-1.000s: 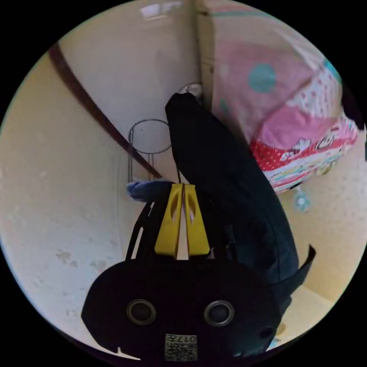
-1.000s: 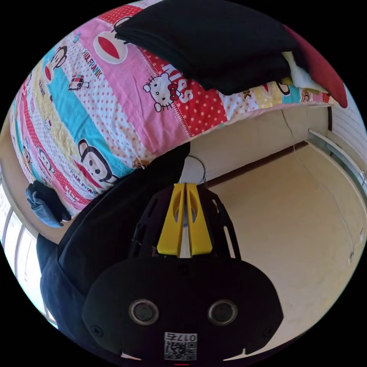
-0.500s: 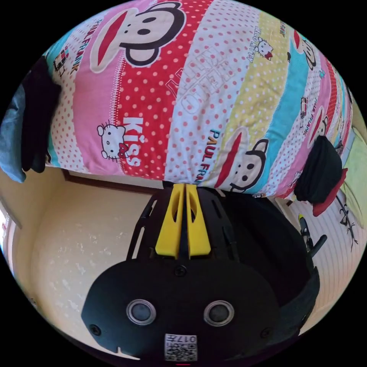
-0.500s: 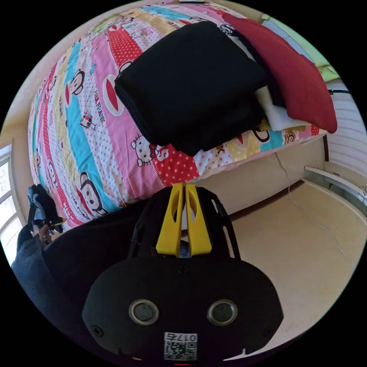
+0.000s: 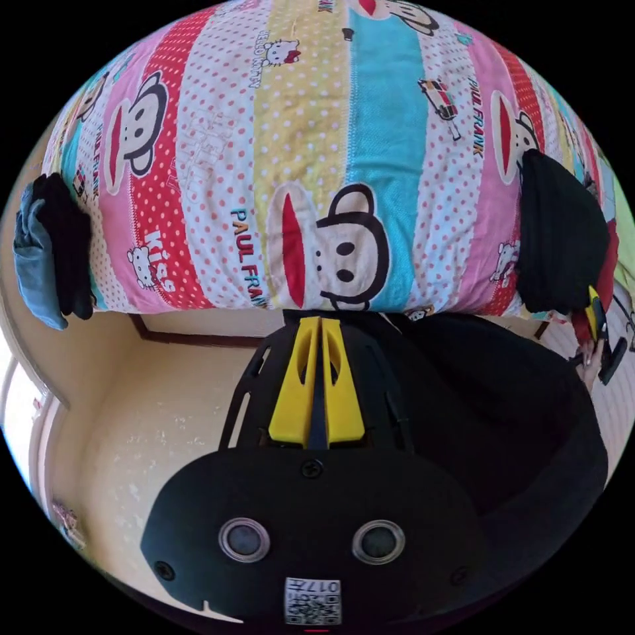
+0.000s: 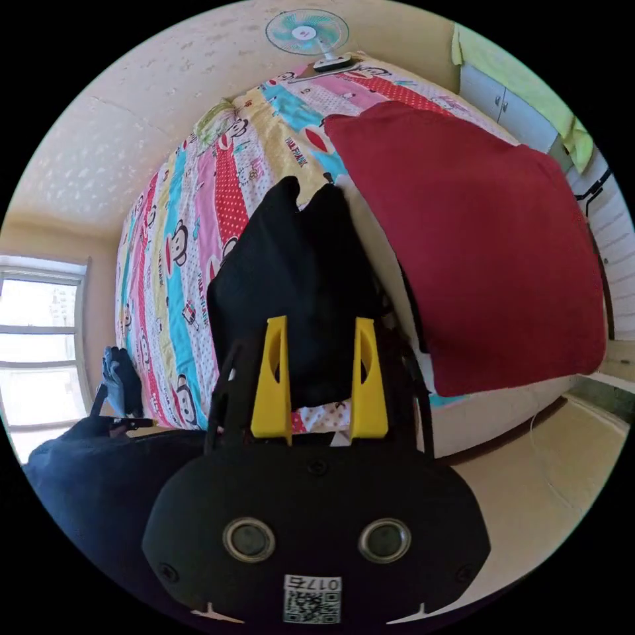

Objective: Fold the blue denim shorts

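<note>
1. At the far left edge of the bed [image 5: 397, 132], in the left gripper view, one bundle of blue denim shorts [image 5: 36, 264] lies beside a black garment [image 5: 66, 245].
2. Left tongs [image 5: 319, 324] hang at the bed's near edge, their two yellow jaws pressed together with nothing visibly between them.
3. Right of them, one black folded stack [image 5: 562, 238] sits on the bedspread, and the right tongs [image 5: 595, 317] show small at the picture's right edge.
4. One dark sleeve [image 5: 503, 410] runs along the lower right of that view.
5. Leftmost in the right gripper view is one window [image 6: 40, 344]; next to it the shorts [image 6: 114, 387] sit at the bed's edge, with the left tongs [image 6: 122, 420] just below them.
6. Right tongs [image 6: 319, 331] stand with both jaws wide apart, holding nothing, in front of the black stack [image 6: 297, 278].
7. Further right lies one red pillow [image 6: 476, 231]; one fan [image 6: 304, 33] stands beyond the bed.
</note>
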